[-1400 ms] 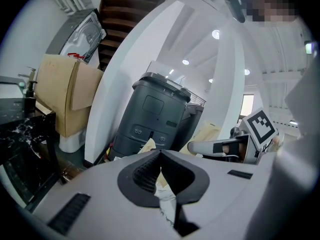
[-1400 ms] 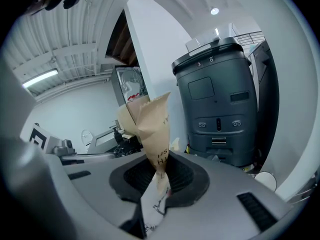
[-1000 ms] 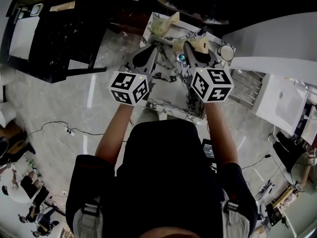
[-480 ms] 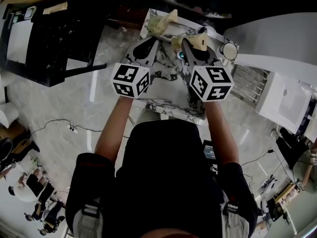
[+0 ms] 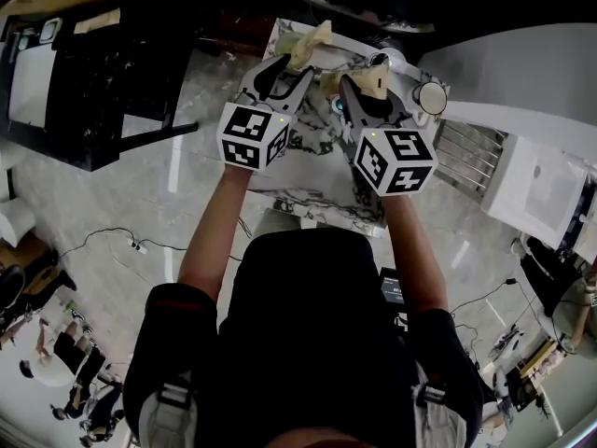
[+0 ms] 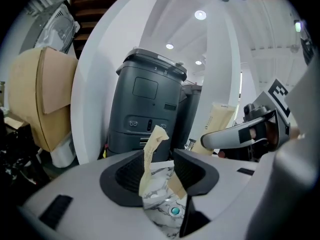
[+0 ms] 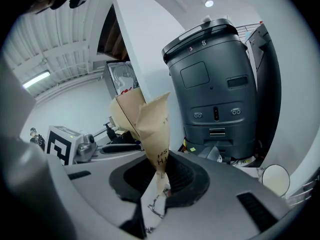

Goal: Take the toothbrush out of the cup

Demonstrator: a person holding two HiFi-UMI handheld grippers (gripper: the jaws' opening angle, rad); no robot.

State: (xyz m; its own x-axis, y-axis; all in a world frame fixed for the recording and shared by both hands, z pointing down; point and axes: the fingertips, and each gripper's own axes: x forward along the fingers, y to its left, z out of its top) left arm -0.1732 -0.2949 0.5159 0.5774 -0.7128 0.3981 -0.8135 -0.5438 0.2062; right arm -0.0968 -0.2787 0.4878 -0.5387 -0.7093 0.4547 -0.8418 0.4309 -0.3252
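Over a small marble table (image 5: 312, 171) a person holds both grippers. My right gripper (image 5: 367, 96) (image 7: 157, 181) is shut on a tan paper wrapper (image 7: 150, 119) (image 5: 373, 77) that sticks up from its jaws. At the table's far edge my left gripper (image 5: 291, 66) (image 6: 159, 171) has its jaws opening. A second tan paper strip (image 6: 152, 149) (image 5: 310, 41) stands between them, close to the left jaw and not pinched. A small teal round thing (image 5: 339, 106) (image 6: 175, 211) lies on the marble between the grippers. No toothbrush or cup shows plainly.
A dark grey machine (image 6: 147, 109) (image 7: 215, 84) stands behind the table, framed by a white curved panel. A round white disc (image 5: 429, 96) (image 7: 275, 180) sits at the table's right. A black rack (image 5: 93, 73) is at the left, a white box (image 5: 536, 189) at the right.
The left gripper has moved forward to the tan paper at the table's far edge, and its jaws have come apart. The right gripper has kept its place and its grip.
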